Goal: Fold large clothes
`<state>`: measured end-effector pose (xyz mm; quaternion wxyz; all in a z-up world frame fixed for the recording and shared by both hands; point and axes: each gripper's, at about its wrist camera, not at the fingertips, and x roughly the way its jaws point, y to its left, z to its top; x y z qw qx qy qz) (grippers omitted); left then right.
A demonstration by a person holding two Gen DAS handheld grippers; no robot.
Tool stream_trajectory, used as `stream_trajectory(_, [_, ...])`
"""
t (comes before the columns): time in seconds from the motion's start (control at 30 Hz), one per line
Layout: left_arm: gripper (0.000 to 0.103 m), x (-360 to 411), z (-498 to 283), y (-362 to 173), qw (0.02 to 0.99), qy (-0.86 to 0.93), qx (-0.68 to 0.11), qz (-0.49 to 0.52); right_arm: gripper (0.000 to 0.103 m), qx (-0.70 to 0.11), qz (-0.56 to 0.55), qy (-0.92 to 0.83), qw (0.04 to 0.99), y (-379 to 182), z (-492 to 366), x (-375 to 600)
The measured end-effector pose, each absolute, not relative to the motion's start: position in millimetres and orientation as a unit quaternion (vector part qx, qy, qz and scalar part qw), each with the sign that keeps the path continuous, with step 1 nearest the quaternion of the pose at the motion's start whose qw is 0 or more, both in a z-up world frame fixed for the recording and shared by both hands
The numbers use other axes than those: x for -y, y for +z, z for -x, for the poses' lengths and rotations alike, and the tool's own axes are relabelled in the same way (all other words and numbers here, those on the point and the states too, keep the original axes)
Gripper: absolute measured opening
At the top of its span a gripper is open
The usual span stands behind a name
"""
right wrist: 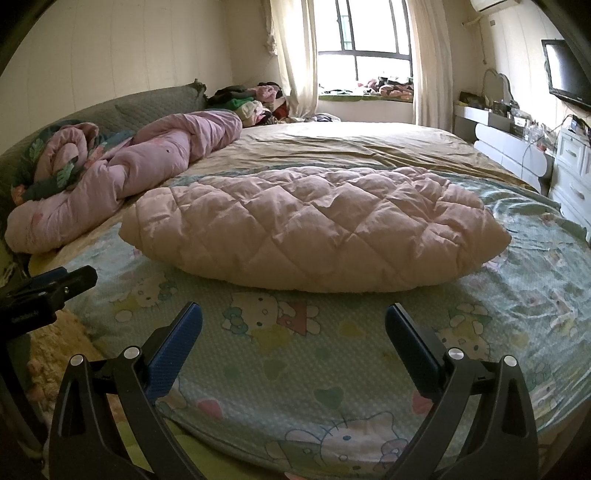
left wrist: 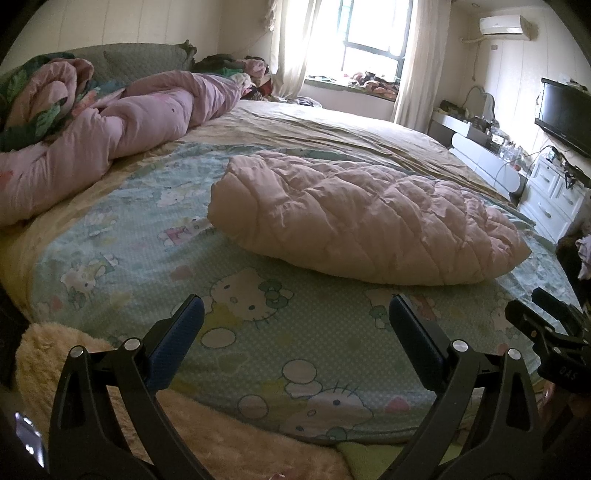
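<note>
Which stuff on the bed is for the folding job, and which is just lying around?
For the job:
- pink quilted garment, folded flat on the cartoon sheet
- left tool, open
- right tool, open

Just lying about:
- rumpled purple duvet
- clothes pile by the window
- television
- white drawers

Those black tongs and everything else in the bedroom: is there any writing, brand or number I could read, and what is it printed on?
"DAS", white letters running sideways on the black body of the right tongs, seen at the edge of the left wrist view.
A small white label on the left tongs, seen in the right wrist view: too blurred to read.
A mark on the air conditioner: too small to read.
The cartoon cat sheet shows pictures only.
</note>
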<state>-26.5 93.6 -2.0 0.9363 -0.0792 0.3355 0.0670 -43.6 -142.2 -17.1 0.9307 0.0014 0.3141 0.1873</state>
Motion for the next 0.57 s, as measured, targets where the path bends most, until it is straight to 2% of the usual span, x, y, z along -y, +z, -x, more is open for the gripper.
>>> stream_trajectory(0.3, [0.094, -133.3, 13.2, -4.1, 0.924, 0.107, -0.345, 0.128, 0.099, -0.344, -0.049, 0.119, 0.930, -30.3, 23.4, 180.9])
stream_trajectory(0.47, [0.094, -260.0, -26.7, 20.4, 0.898, 0.186, -0.350, 0.192, 0.099, -0.346, -0.106, -0.079, 0.929, -50.6, 2.7, 306.8])
stream_trajectory(0.57, [0.094, -347.4, -54.3, 35.2, 0.889, 0.260, -0.331, 0.181, 0.099, -0.348, -0.140, -0.246, 0.894, -70.9, 10.0, 410.1])
